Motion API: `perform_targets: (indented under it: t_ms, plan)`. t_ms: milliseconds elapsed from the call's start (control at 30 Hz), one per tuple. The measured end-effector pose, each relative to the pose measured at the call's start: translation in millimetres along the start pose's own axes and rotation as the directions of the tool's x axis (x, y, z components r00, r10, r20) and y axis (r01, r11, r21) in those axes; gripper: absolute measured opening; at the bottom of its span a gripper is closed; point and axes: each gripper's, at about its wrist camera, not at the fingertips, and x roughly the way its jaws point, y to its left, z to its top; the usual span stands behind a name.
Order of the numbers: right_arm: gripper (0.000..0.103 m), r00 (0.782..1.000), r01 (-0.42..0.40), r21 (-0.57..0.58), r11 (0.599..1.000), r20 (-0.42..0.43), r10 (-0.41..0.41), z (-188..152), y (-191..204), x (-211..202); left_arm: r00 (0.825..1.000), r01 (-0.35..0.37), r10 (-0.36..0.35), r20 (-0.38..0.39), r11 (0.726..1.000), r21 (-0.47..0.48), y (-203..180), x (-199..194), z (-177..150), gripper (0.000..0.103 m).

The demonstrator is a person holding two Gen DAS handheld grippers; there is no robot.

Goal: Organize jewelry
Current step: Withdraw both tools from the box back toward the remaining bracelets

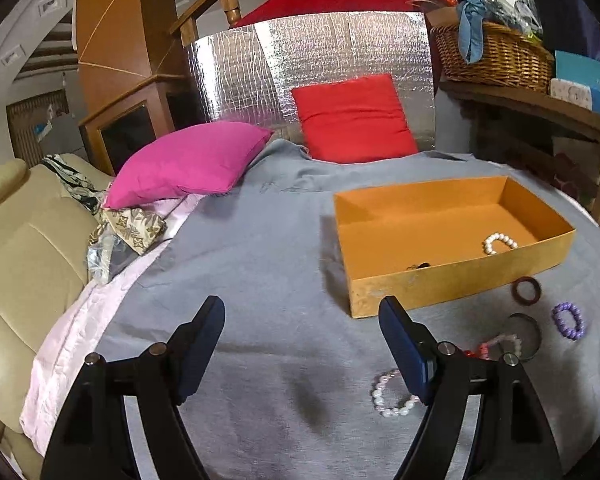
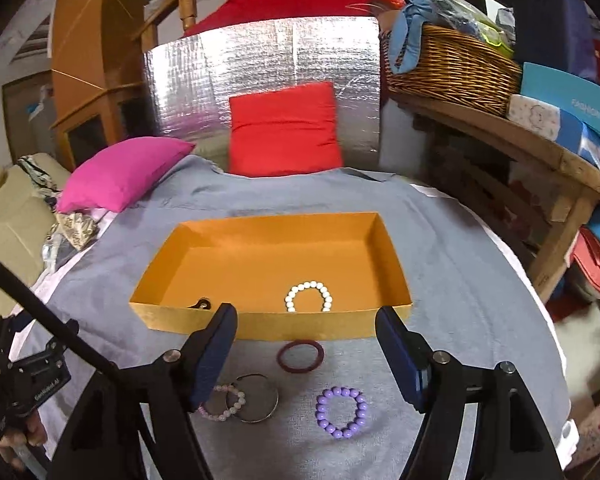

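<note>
- Right gripper (image 2: 306, 356) spread wide, empty, hovering just before shallow orange cardboard box (image 2: 260, 324); left gripper (image 1: 302, 344) likewise agape, holding nothing.
- Already inside box: white pearl bracelet (image 2: 309, 297), plus small dark piece (image 2: 202, 304), kind unclear.
- Left outside, before box: maroon ring bangle (image 2: 300, 356), purple bead bracelet (image 2: 342, 412), silver metal bangle (image 2: 256, 398), pale pink bead bracelet (image 2: 223, 402), pink-white pearl bracelet (image 1: 394, 394).
- Under halfway, probably.

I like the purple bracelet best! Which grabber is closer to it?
The right gripper. The purple bracelet lies on the grey cloth just below its open fingers. The left gripper is off to the side; there the bracelet sits far right, beyond its right finger.
</note>
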Motion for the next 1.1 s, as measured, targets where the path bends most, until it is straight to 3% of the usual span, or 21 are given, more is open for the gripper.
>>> perform_targets:
  t_ms: [200,567,1100]
  plan:
    - [0.075,1.0,-0.009,0.006,1.0,0.007,0.009,-19.4,-26.6,4.5,1.0,-0.002,0.002,-0.017,1.0,-0.012,-10.9,-5.7,1.3,0.08]
    - [0.075,0.997,-0.018,0.15,0.989,-0.066,0.028,-46.3,-85.0,36.3,0.994,0.027,-0.027,-0.102,1.0,0.003,-52.2,1.4,-4.7,0.08]
    - [0.072,0.962,-0.077,0.213,0.974,-0.239,0.129,-65.9,-96.4,72.2,0.983,0.037,-0.026,-0.179,0.997,0.062,-85.8,22.3,-9.0,0.08]
